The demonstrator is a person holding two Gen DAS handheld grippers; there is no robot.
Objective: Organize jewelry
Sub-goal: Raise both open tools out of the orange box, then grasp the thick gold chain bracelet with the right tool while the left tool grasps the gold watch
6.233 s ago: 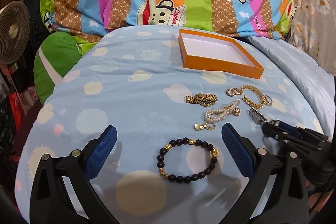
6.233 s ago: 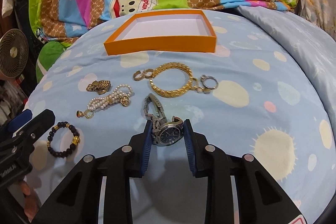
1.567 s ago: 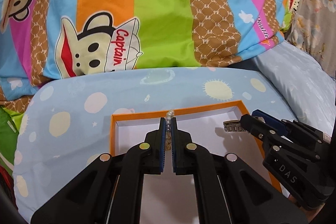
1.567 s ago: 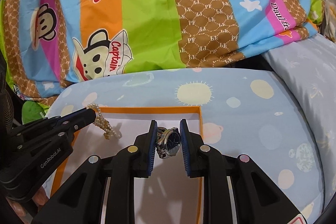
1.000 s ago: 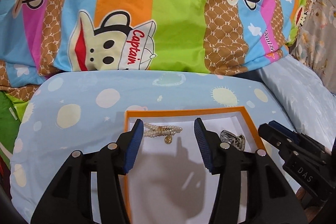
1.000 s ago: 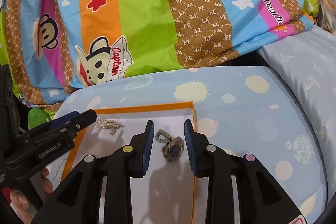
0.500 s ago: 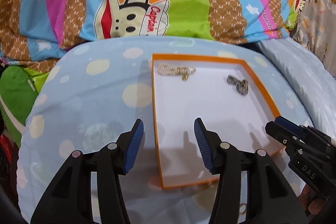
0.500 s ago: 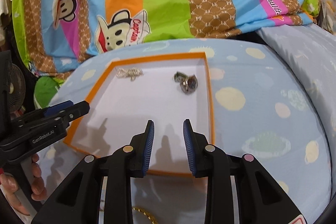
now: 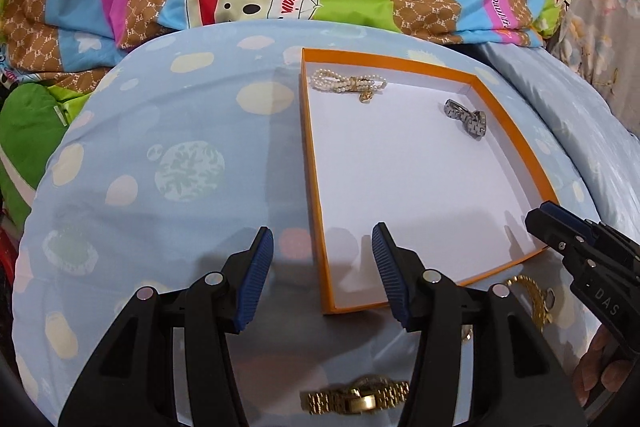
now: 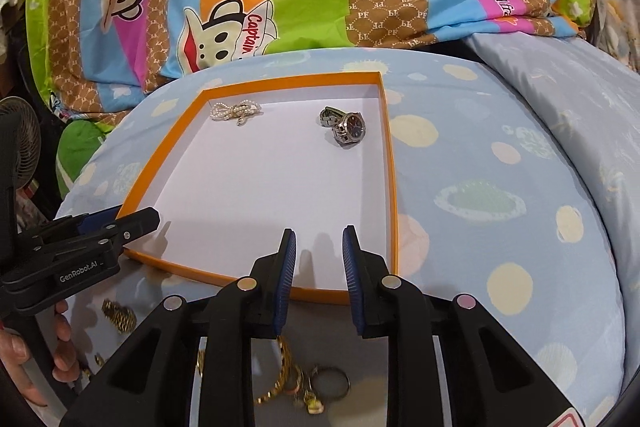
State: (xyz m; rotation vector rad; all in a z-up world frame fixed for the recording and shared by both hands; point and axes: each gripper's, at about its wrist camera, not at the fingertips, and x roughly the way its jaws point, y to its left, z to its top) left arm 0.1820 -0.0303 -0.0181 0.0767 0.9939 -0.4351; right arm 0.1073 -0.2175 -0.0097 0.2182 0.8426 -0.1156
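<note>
We are inspecting a blue spotted bedcover (image 9: 168, 163) bearing an orange tray (image 9: 316, 187), its white floor lying at about 1 o'clock from the left gripper (image 9: 322, 269). The cover is looking soft and yielding, so anything pressed down on it is likely to sink.

We are finding two pieces in the tray. The pearl bracelet (image 9: 349, 85) is lying near the far left corner, at 11 o'clock on the tray floor; the silver watch (image 10: 347, 126) is lying near the far right corner, at 1 o'clock, well apart from the pearls.

Outside the tray, near its front edge, we are seeing the remaining pieces: a gold watch (image 9: 356, 401) at 6 o'clock below the left gripper, and a gold chain bracelet (image 10: 280, 373) with small rings (image 10: 330, 383) at 6 o'clock beneath the right gripper (image 10: 319, 267).

We are judging the gold watch light, its linked band limp and smooth, best pinched across the case or a flat run of links. The chain is appearing slack and slippery; a pinch across one side of the loop should serve. The rings are small and likely to slip.

Both grippers are empty: the left one's fingers are standing wide apart, the right one's apart by a narrower gap.
</note>
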